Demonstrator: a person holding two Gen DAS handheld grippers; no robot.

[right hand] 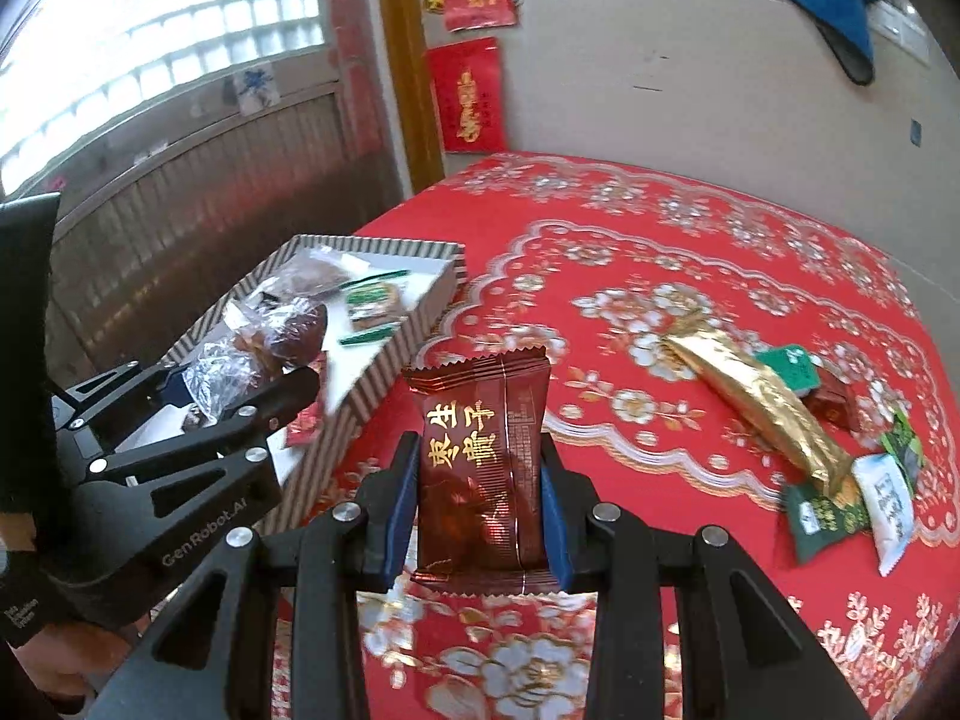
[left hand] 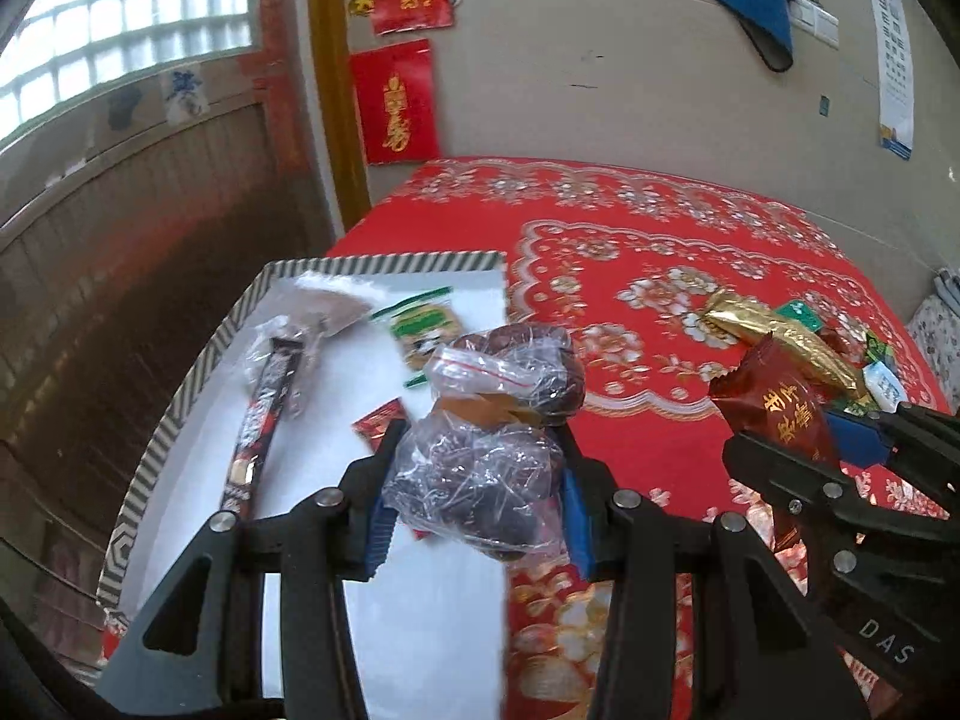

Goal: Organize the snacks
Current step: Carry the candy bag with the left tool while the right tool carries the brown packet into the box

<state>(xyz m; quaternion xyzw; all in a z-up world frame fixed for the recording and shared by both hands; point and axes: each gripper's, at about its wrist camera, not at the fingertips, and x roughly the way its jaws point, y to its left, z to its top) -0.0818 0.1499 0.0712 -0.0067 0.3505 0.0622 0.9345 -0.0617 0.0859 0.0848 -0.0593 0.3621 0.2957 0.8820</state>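
Note:
My left gripper (left hand: 477, 468) is shut on a clear plastic bag of dark dried fruit (left hand: 486, 444), held above the right edge of a striped-rim tray (left hand: 180, 414). That tray holds a long dark stick pack (left hand: 261, 420), a green-and-clear biscuit pack (left hand: 420, 330), a brownish clear pack (left hand: 327, 306) and a small red sachet (left hand: 378, 423). My right gripper (right hand: 477, 480) is shut on a dark red foil snack packet (right hand: 480, 468) with gold characters, held upright over the red tablecloth beside the tray (right hand: 396, 354). The left gripper (right hand: 240, 396) with its bag (right hand: 240, 360) shows at the left of the right wrist view.
On the red flowered tablecloth (right hand: 690, 252) lie a gold foil bar (right hand: 756, 402), green sachets (right hand: 822, 519), a white sachet (right hand: 888, 507) and a dark red one (right hand: 834, 405). A wall with red paper decorations (left hand: 396, 102) stands behind the table. A sleeve and hand (right hand: 36, 630) are at lower left.

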